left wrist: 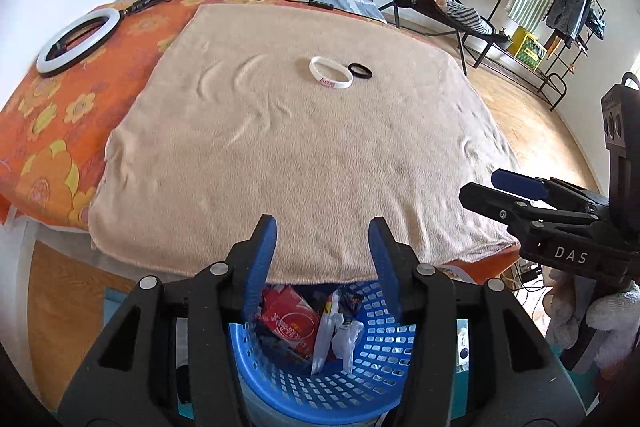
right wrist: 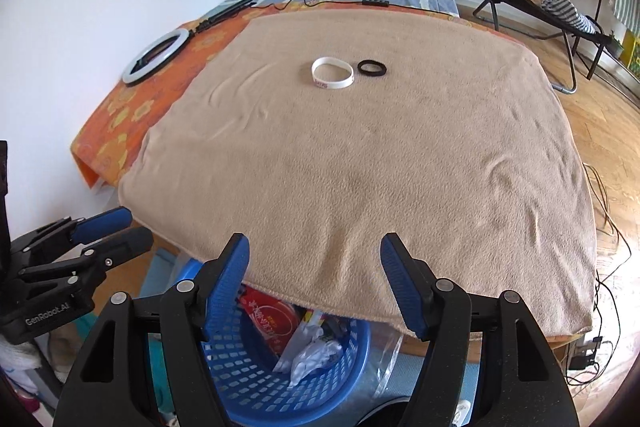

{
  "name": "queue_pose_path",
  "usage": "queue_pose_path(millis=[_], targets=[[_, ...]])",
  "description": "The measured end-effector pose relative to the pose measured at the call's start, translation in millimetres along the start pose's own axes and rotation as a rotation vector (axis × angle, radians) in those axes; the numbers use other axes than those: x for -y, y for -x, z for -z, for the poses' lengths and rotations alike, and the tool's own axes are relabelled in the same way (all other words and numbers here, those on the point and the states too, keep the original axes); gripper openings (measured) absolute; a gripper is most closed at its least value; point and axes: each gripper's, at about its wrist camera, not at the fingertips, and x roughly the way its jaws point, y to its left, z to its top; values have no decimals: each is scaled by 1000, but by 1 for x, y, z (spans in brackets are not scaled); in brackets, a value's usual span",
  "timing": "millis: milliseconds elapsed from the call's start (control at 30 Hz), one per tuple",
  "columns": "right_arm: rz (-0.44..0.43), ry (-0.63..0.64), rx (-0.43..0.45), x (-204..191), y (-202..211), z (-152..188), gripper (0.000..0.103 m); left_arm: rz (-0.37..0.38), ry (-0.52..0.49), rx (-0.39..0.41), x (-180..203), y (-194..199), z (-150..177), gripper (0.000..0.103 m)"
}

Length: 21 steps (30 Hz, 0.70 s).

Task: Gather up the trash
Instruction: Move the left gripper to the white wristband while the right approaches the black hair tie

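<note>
Both jaws stand wide apart, holding nothing: the left gripper (left wrist: 322, 231) directly above the blue basket (left wrist: 384, 351), the right gripper (right wrist: 314, 247) just beside it. Inside the basket lie a red packet (left wrist: 290, 319) and crumpled white wrappers (left wrist: 340, 335). Beyond the basket, on the beige blanket (right wrist: 360, 167), a white wristband (right wrist: 333, 72) touches a black hair tie (right wrist: 372, 67).

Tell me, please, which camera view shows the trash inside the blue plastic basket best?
The left wrist view: it looks down into the blue plastic basket, showing the red packet and white wrapper. In the right wrist view, the beige blanket and a claw finger partly hide them.
</note>
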Motion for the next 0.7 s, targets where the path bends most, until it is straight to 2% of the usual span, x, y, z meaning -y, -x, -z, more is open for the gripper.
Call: queue_pose_path(millis=[267,400,700], targets=[[30,36,98,11,1,-25,68,-8,-49,8,6,-16,-36,49],[40,52,111,15,-5,-38,68,-5,-70,-3,10,-30,-51,49],[7,-71,105,57,-31,-79,68,27,-78,-45,13,-69,-86,49]])
